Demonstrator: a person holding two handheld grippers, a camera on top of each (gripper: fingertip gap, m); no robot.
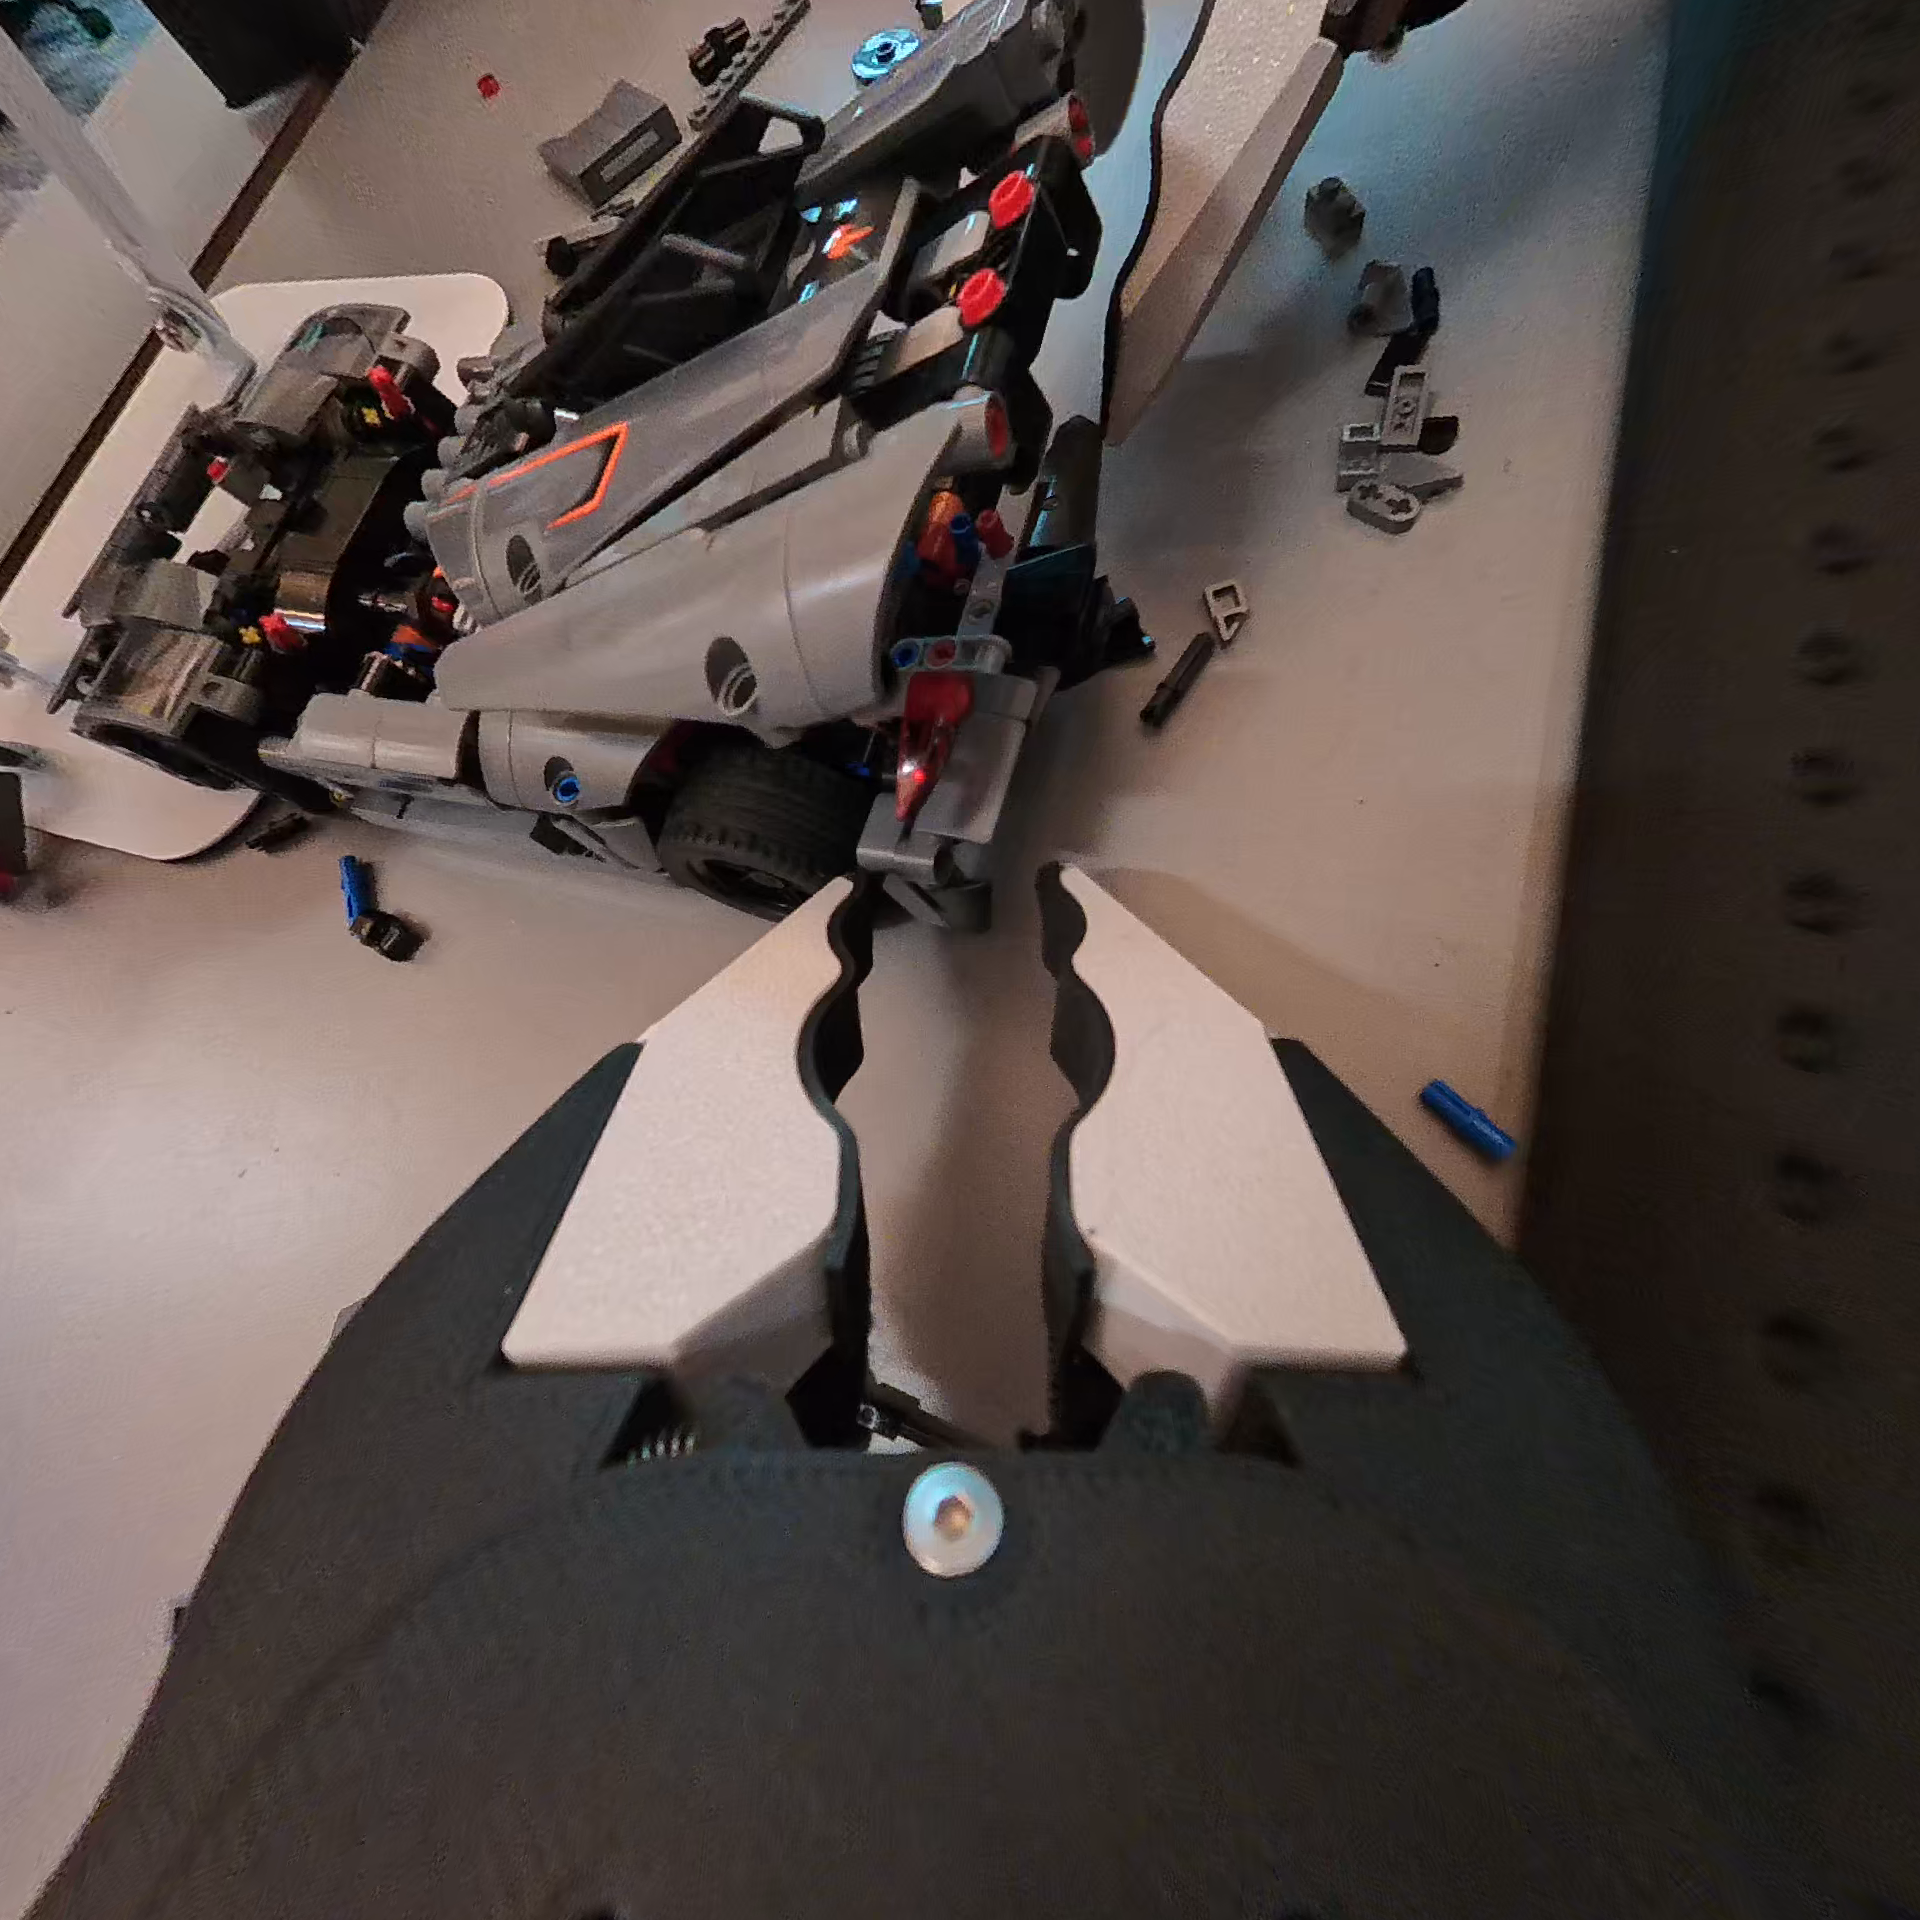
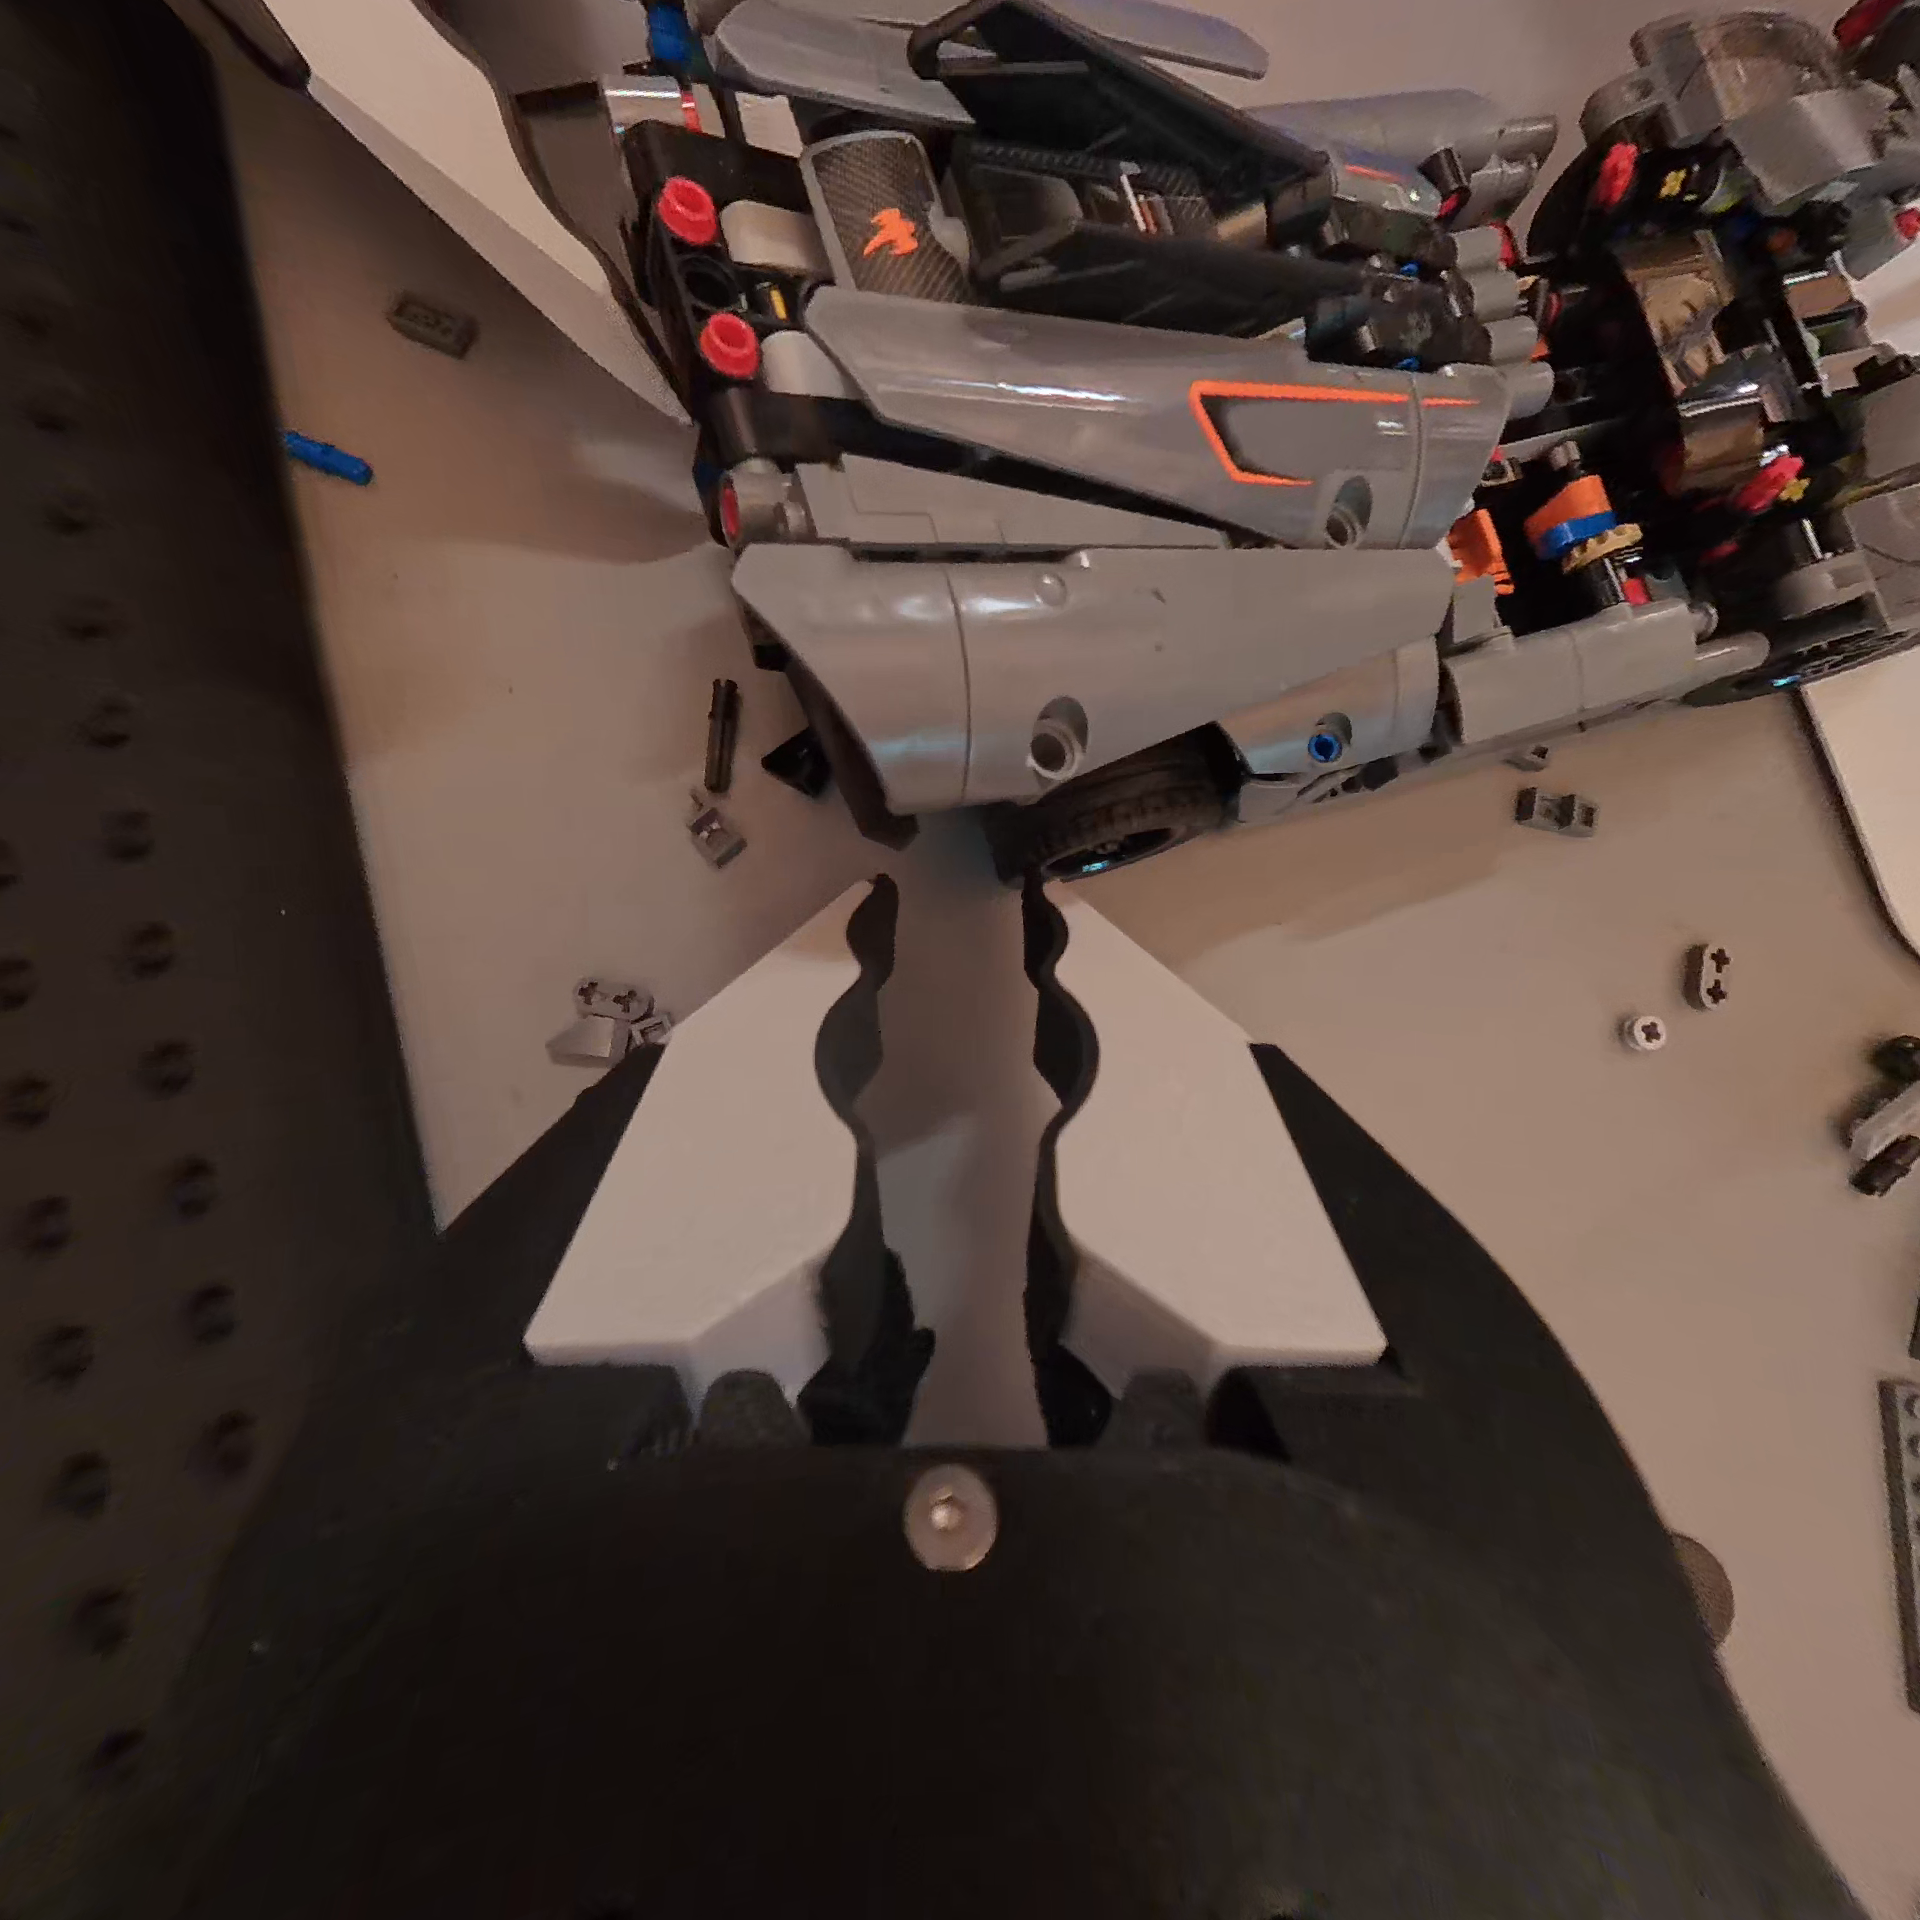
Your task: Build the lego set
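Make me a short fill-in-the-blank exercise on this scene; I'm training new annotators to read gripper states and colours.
1. The left gripper is open and holds ____.
2. The outline stripe on the grey lego car side panel is ____.
3. The loose pin lying near the perforated dark board is ____.
4. The tyre just ahead of the right gripper is ____.

Missing words: nothing; orange; blue; black

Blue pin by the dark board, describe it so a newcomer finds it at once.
Start at the grey car, then go to the table edge along the dark studded board. The blue pin lies alone there, right of the left gripper; the other loose blue pin lies beyond the car's wheel.
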